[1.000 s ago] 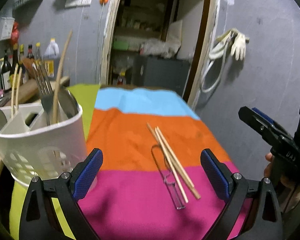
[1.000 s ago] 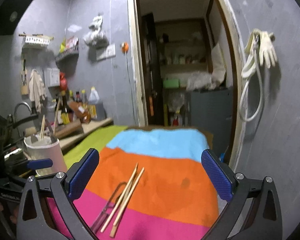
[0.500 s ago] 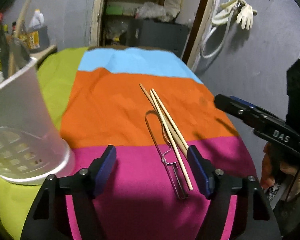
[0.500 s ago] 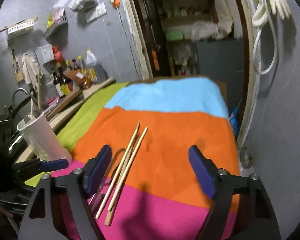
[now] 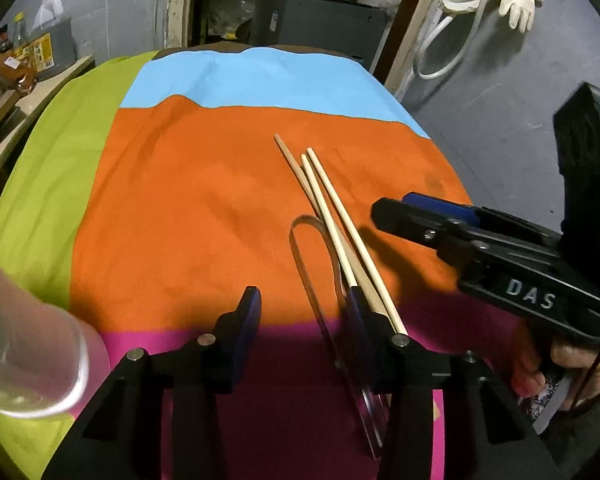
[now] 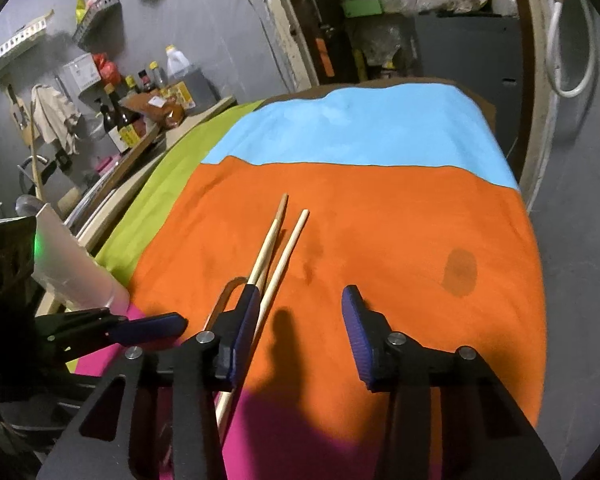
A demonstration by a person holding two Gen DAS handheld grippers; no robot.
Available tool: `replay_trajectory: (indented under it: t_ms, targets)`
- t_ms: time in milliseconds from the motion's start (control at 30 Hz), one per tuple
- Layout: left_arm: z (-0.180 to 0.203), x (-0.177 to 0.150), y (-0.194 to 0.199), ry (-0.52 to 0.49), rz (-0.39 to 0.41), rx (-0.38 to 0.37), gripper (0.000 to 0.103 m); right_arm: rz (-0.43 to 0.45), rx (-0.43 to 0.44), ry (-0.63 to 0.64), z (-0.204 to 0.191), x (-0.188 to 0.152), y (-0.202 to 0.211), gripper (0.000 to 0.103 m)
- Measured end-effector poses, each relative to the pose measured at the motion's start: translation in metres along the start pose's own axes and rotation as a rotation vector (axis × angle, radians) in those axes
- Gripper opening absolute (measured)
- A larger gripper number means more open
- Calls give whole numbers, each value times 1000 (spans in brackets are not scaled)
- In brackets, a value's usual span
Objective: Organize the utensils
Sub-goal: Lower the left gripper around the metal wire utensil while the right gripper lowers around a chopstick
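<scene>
While both grippers are hovering with jaws apart, the left gripper (image 5: 300,312) and right gripper (image 6: 298,320) are gripping nothing; the chopsticks (image 5: 332,216) and tongs (image 5: 316,264) are lying uncollected on the striped cloth (image 5: 188,200).

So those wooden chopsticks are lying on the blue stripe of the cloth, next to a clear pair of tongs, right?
Not quite. The wooden chopsticks lie mostly on the orange stripe of the cloth, not the blue one, which is farther back and bare. The left wrist view shows this. The clear tongs are indeed right beside them.
</scene>
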State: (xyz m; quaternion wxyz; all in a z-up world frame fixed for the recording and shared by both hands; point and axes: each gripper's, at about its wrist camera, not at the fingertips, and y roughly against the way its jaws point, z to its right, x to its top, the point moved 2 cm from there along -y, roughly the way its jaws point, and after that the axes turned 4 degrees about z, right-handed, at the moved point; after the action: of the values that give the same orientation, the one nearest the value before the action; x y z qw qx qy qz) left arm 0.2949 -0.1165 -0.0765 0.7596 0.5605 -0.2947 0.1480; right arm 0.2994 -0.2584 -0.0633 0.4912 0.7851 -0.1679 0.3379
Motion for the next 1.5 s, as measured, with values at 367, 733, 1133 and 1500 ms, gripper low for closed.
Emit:
replay_trajectory:
  t_ms: [367,733,1133,1500]
  targets:
    - [-4,3,-6,-1,-23,3,28,-89,3,2,0,15,-34,26]
    - [4,4,-4,-38,-39,-37,28,-121,-54,133,-9,11,-34,17]
    - [13,9,-12,-86,-43,-19,28,-114,-30,104,6,6,-21,9]
    - [20,14,-26,-94,-97,11,28,-106,-6,79,9,5,-20,9]
